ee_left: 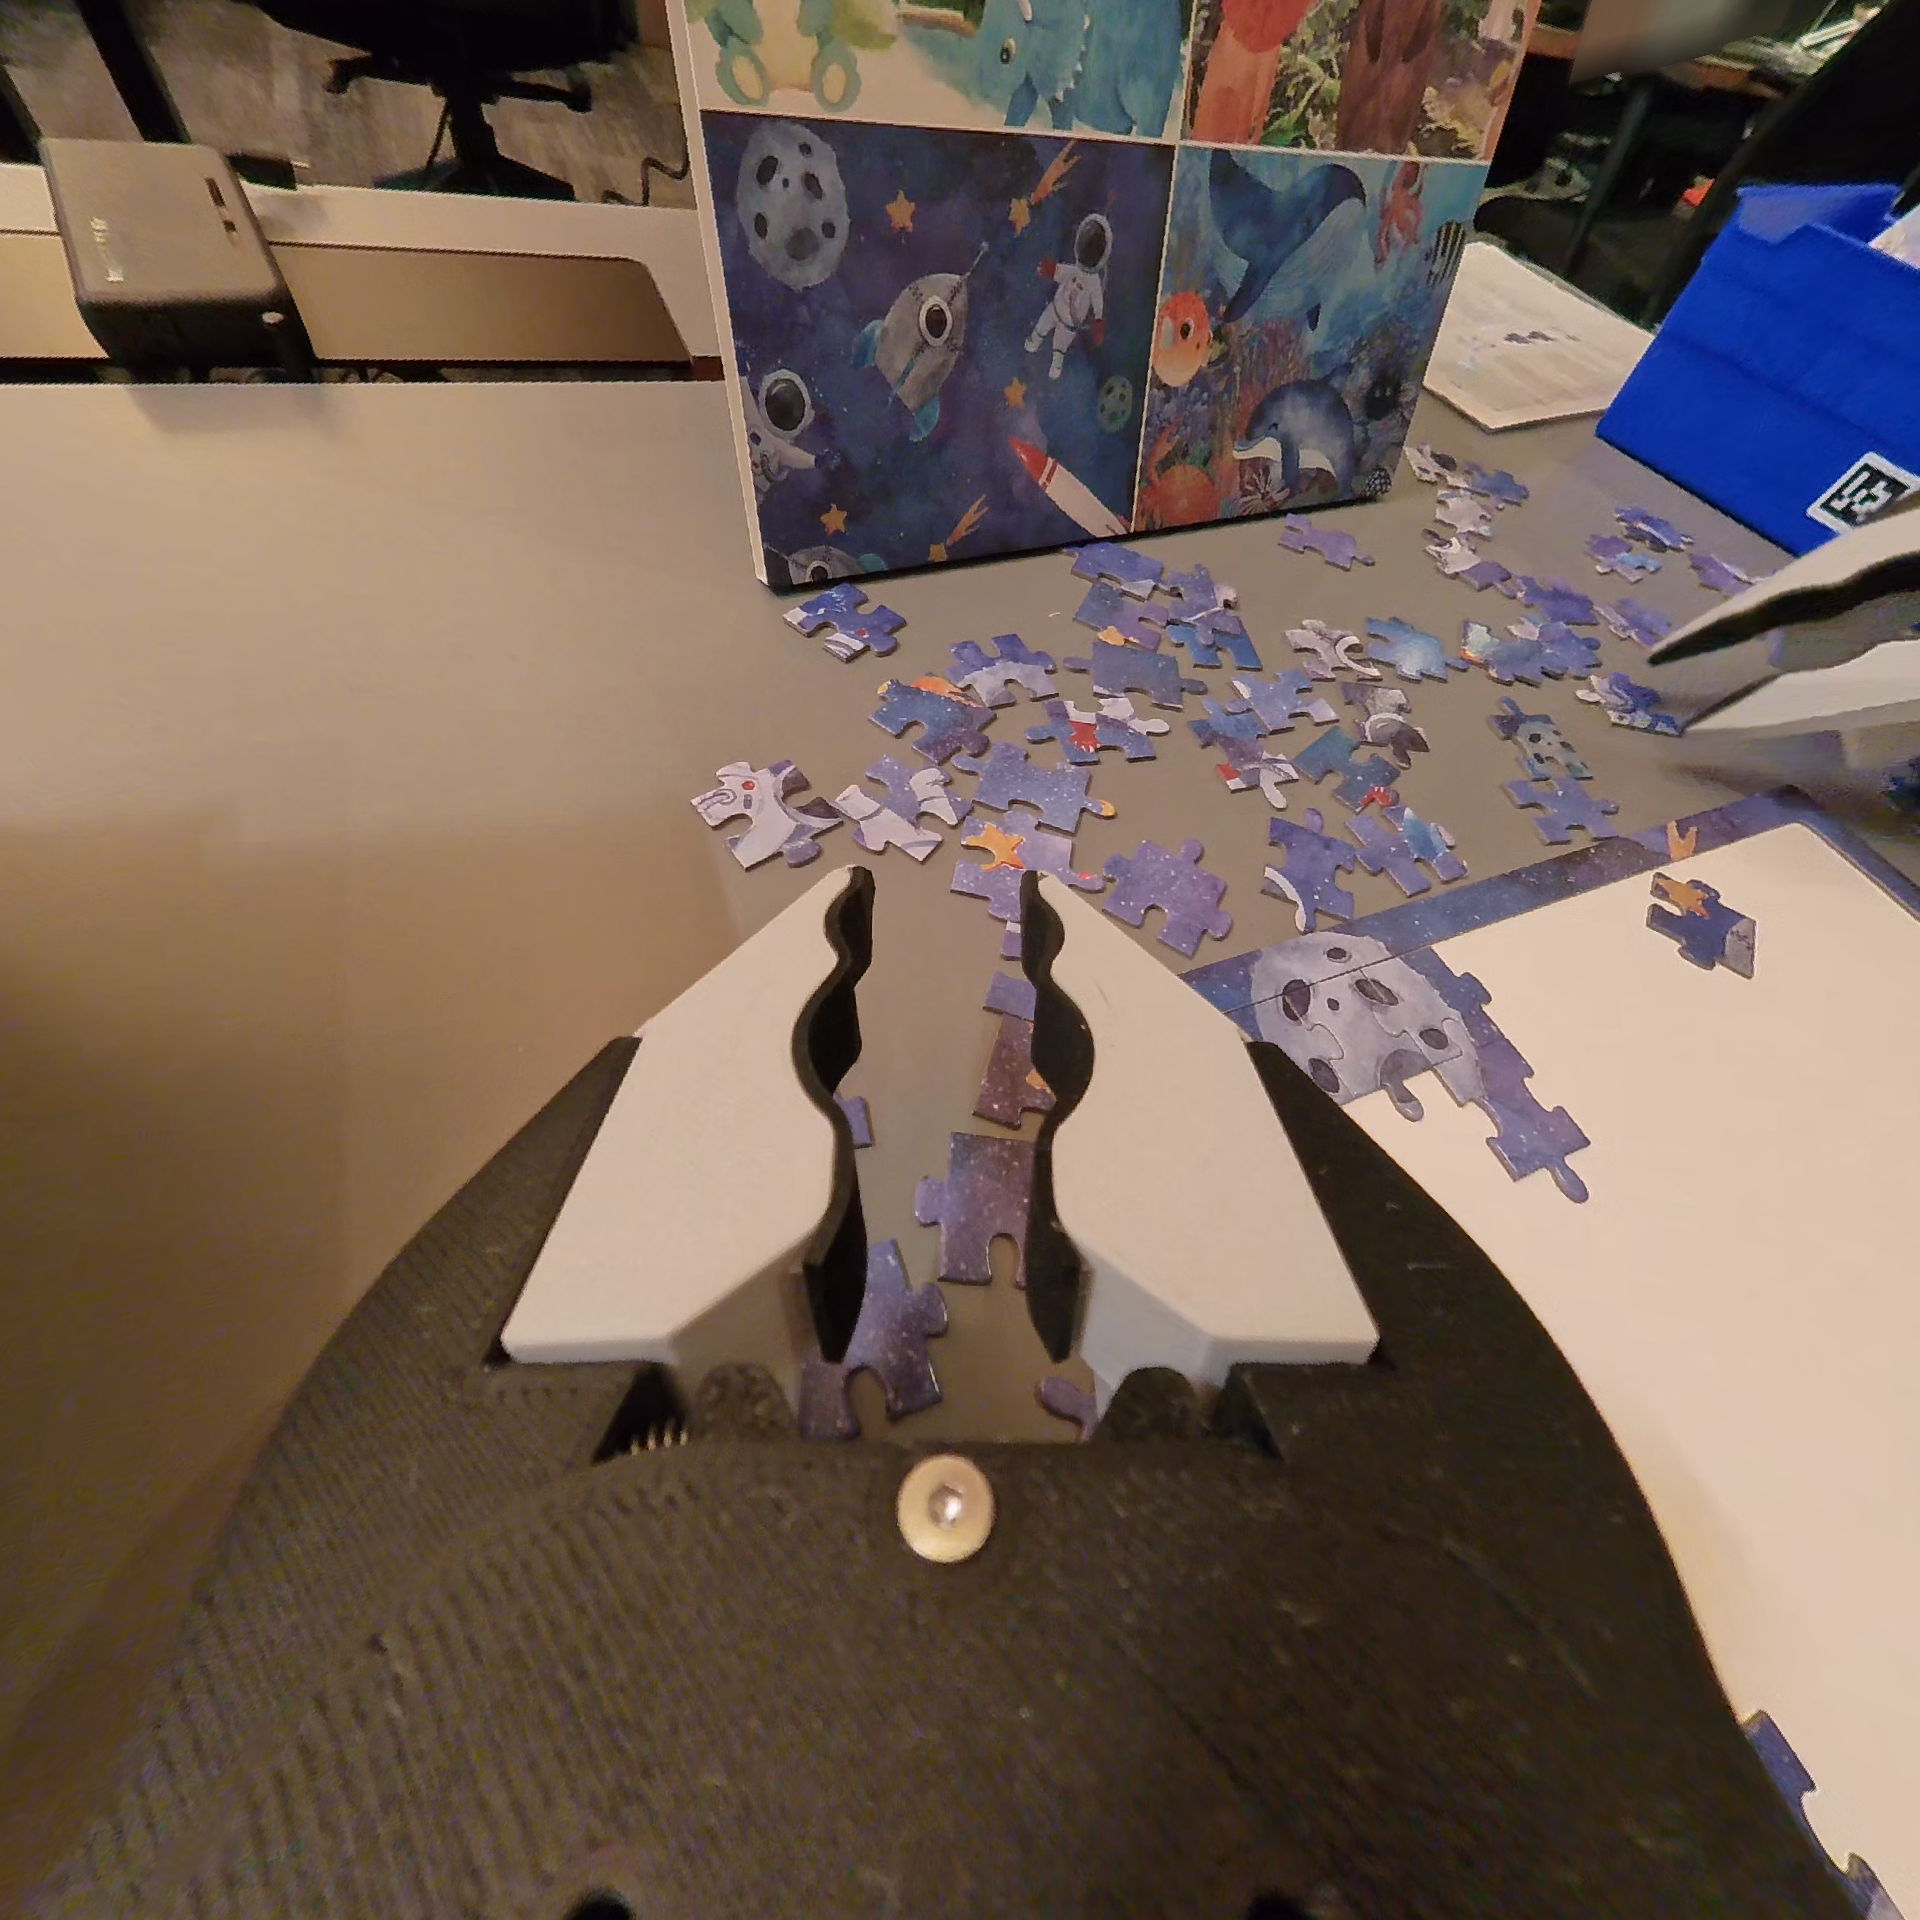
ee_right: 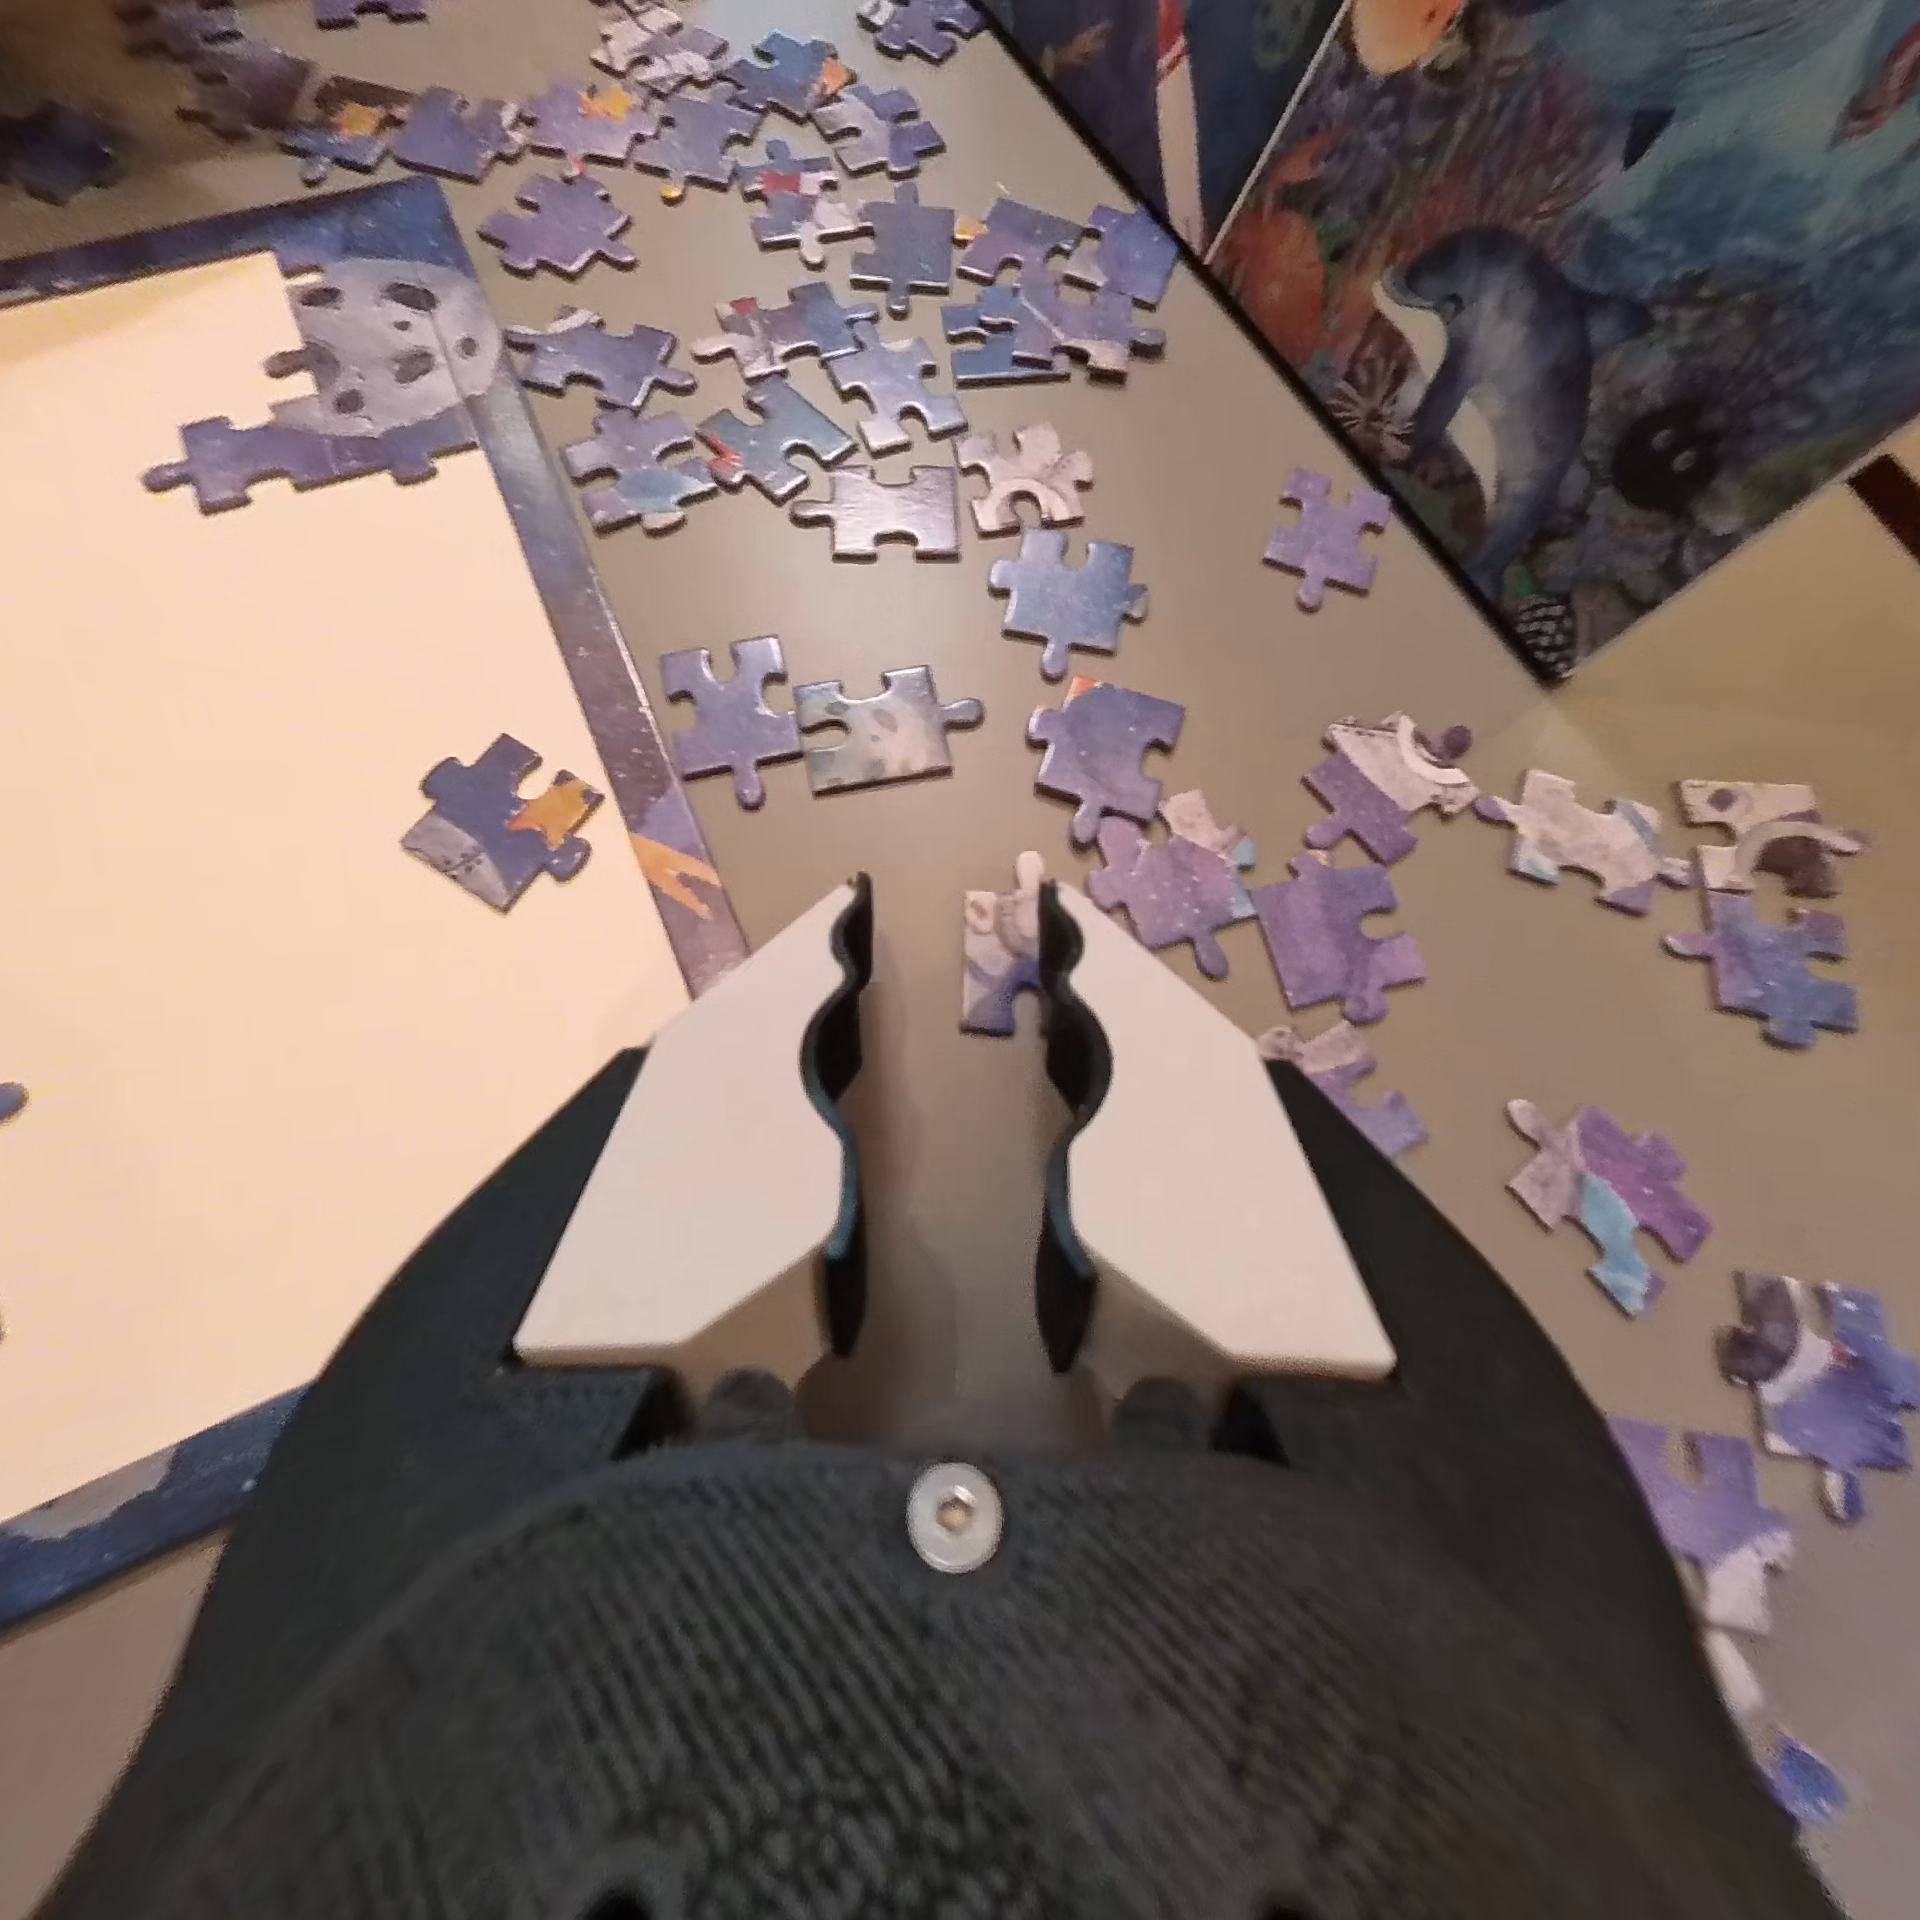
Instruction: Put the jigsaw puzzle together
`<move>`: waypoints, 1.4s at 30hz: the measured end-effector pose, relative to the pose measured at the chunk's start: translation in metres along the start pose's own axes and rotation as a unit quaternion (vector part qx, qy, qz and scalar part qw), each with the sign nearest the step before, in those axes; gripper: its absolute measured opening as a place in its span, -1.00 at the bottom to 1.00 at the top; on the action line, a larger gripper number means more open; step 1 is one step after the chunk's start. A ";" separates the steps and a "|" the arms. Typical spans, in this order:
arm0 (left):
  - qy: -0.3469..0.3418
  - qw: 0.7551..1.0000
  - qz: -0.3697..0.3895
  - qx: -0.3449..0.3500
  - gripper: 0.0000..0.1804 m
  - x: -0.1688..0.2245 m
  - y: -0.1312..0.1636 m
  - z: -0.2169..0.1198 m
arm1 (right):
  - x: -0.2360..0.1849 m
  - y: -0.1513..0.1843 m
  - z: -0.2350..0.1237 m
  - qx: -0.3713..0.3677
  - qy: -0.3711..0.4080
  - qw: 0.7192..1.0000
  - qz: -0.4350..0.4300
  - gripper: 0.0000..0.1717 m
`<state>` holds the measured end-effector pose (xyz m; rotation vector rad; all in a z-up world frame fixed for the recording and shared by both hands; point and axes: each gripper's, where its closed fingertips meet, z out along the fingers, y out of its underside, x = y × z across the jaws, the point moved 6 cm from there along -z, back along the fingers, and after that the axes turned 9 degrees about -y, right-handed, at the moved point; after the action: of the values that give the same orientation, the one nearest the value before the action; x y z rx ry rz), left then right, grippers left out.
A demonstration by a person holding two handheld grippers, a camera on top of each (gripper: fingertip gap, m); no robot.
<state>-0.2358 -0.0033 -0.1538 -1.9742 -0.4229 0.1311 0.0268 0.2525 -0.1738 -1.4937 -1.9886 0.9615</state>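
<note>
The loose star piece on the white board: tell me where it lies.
In the right wrist view the star piece lies alone on the white board, left of the right gripper.

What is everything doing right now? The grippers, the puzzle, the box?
Left gripper: open, holding nothing.
Right gripper: open, holding nothing.
Puzzle tray: mostly unfilled, moon corner done.
Loose pieces: scattered flat on the table.
Puzzle box: standing upright.
Blue bin: contents hidden.

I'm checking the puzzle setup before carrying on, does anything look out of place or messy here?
One thing: a single loose piece lies askew on the bare white inside of the puzzle tray, joined to nothing, while the fitted pieces sit at one corner. The other pieces are scattered on the table, all face up.
</note>
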 end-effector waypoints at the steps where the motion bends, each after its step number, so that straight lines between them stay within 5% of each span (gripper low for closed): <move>1: 0.000 1.000 0.000 0.000 -0.71 0.000 0.000 0.000 | 0.002 0.000 -0.001 0.002 0.009 1.000 0.001 -0.63; 9: 0.000 1.000 0.001 0.000 -0.71 0.000 0.000 0.000 | 0.013 0.012 0.006 -0.013 0.007 0.999 0.053 -0.42; 13: 0.000 1.000 0.001 0.000 -0.71 0.000 0.000 0.000 | 0.012 0.013 0.004 -0.023 0.008 0.998 0.053 -0.63; 28: 0.000 1.000 0.002 0.001 -0.71 0.001 0.000 0.000 | -0.007 -0.002 0.001 0.010 -0.030 0.999 0.044 -0.64; 34: -0.001 1.000 0.002 -0.001 -0.71 0.000 0.000 0.000 | -0.061 -0.032 0.008 0.044 -0.097 0.994 0.015 -0.64; 42: -0.003 1.000 0.005 0.002 -0.71 0.001 0.000 0.000 | -0.187 -0.058 0.057 0.013 -0.256 0.965 -0.047 -0.65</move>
<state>-0.2350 -0.0034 -0.1535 -1.9733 -0.4172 0.1448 0.0051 0.0504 -0.1588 -1.2026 -2.3569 1.4376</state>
